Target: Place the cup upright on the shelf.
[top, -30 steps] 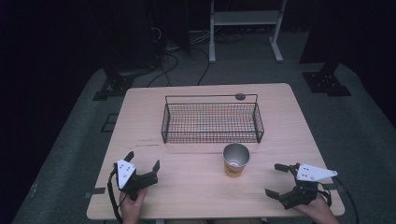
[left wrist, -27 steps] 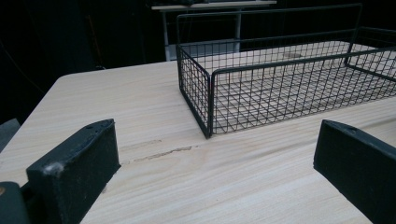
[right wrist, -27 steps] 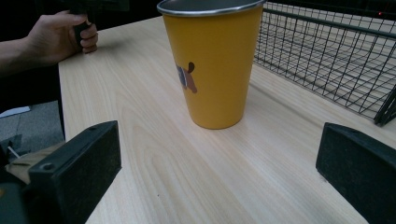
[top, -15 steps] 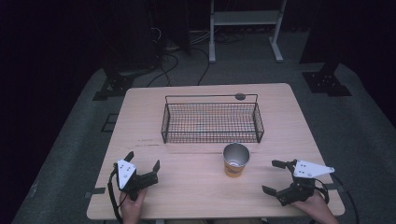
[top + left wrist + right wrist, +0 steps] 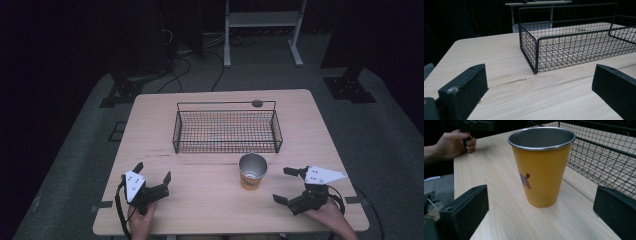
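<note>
Yellow cup [image 5: 252,171] with metal rim and grey interior, upright on the wooden surface [image 5: 210,200], just in front of the empty black wire basket [image 5: 226,130]. Right gripper [image 5: 291,186], beside the cup: jaws wide apart, holding nothing, clear of the cup. Left gripper [image 5: 152,177], well apart at the near left: jaws likewise spread and empty. The right gripper view reveals a small brown print on the cup's wall [image 5: 525,179] and the left hand [image 5: 454,143].

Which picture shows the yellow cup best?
The right gripper view: the yellow cup stands close and upright between the open jaws, showing its steel rim and small picture. The high view shows it small, from above, in front of the wire basket. The left gripper view looks at the basket instead.
</note>
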{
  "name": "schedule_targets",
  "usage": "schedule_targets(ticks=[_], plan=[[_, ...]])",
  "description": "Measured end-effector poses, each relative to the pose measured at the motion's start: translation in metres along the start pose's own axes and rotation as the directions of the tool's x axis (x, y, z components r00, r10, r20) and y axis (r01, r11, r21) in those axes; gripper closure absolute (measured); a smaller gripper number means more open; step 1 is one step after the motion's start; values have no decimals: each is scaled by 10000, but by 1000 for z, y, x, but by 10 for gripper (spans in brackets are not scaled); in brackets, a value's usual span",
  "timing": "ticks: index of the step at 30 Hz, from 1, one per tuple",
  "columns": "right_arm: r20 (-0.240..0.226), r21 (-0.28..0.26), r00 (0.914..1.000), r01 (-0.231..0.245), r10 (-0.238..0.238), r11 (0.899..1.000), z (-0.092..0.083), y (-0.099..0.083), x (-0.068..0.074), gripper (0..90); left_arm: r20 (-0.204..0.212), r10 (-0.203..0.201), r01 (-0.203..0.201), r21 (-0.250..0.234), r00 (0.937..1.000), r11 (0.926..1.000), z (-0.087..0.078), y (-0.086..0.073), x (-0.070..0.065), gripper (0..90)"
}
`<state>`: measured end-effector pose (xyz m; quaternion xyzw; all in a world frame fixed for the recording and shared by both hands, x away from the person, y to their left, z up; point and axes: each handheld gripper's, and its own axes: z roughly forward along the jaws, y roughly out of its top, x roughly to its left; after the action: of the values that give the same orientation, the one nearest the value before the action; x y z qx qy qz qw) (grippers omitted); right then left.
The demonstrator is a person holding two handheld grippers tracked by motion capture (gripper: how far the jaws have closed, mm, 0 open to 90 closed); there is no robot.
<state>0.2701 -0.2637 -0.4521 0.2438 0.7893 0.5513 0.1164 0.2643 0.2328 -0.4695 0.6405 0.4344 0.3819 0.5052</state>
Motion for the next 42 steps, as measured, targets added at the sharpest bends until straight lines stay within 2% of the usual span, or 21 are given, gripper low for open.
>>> schedule_targets(ticks=[12, 17, 23, 28, 36, 42], plan=[[112, 145, 9999, 88, -90, 9999, 10, 12, -4, 0, -2, -16, 16, 10, 10000, 10000, 0, 0, 0, 0], [85, 365, 9998, 166, -169, 9992, 15, 16, -5, 0, 1, 15, -15, 18, 10000, 10000, 0, 0, 0, 0], [-56, 623, 9994, 356, -353, 9974, 29, 25, -4, 0, -11, -88, 88, 0, 10000, 10000, 1, 0, 1, 0], [-69, 674, 9999, 118, -114, 9977, 39, 27, -8, 0, 8, -90, 90, -12, 10000, 10000, 0, 0, 1, 0], [-213, 1017, 9996, 185, -164, 9946, 54, 37, -13, 0, -17, -26, 26, 6, 10000, 10000, 1, 0, 1, 0], [-330, 1063, 9992, 262, -228, 9940, 60, 42, -13, 0, 0, -16, 16, -19, 10000, 10000, 0, 0, 1, 0]])
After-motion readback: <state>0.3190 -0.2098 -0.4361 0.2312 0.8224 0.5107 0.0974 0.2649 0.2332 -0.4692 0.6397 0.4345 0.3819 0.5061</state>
